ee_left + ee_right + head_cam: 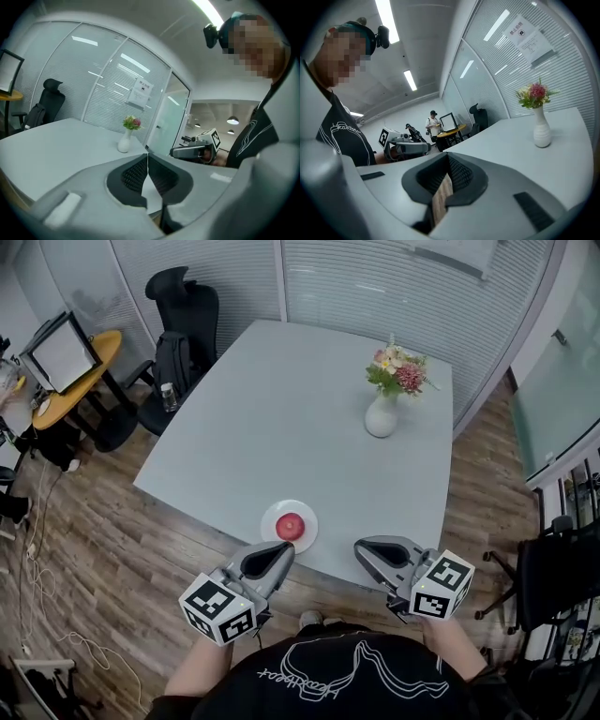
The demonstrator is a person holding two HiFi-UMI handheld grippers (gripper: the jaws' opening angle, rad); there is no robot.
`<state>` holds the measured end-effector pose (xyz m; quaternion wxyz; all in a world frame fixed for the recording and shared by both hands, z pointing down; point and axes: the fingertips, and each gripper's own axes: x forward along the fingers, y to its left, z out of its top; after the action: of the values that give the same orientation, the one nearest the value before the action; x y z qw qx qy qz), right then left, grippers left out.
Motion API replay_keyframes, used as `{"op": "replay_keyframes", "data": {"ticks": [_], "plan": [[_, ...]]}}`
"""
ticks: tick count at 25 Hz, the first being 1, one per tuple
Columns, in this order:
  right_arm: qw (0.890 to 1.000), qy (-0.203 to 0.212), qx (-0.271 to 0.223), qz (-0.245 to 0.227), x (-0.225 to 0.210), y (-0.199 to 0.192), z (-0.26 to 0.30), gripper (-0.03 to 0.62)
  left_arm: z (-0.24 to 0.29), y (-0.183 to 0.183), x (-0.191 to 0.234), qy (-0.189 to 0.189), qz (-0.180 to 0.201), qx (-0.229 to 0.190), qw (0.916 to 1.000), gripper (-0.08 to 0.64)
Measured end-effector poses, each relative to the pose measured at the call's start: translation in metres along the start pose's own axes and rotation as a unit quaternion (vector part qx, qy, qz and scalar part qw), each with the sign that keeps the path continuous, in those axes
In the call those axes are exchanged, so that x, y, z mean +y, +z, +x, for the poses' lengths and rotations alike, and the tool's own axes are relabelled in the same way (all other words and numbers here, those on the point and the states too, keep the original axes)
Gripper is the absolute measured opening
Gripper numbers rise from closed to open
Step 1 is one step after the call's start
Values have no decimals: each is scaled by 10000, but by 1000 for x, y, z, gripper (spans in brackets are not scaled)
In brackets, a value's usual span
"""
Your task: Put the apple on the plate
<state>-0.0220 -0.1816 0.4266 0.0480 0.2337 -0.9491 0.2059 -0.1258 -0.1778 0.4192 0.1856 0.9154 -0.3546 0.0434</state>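
1. The pale grey table (281, 409) fills the middle of the head view, with a white vase of flowers (382, 413) toward its upper right.
2. The white plate (274, 517) lies at the table's near edge, lower centre of the frame.
3. The left gripper (284, 551) sits just below the plate, jaws pressed together on nothing. The right gripper (360, 549) is off to the plate's lower right, also closed and empty.
4. The apple (290, 525) rests on the plate, so from where I stand the task looks done. It lies just above the left gripper's tip, clearly nearer that one, and up and left of the right gripper. It is round, so it has no long axis to line up on.
5. Writing: a paper notice (140, 91) hangs on the glass wall, its print too small to read. The person's black shirt carries a white scrawl I cannot make out.
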Motion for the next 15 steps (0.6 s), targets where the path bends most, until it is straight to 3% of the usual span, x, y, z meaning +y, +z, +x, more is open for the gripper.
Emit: {"op": "replay_keyframes", "data": {"ticks": [4,8,15], "plan": [[9997,215,-2,-72,2,7,-10,9,10,2,-29,0,130,163,9998,14],[9988,451,-72,-159,11,18,-14,8,10,7,-46,35,-10,94,9999,14],[9974,628,98,-354,14,2,-22,8,16,0,-63,276,34,46,9996,15]]}}
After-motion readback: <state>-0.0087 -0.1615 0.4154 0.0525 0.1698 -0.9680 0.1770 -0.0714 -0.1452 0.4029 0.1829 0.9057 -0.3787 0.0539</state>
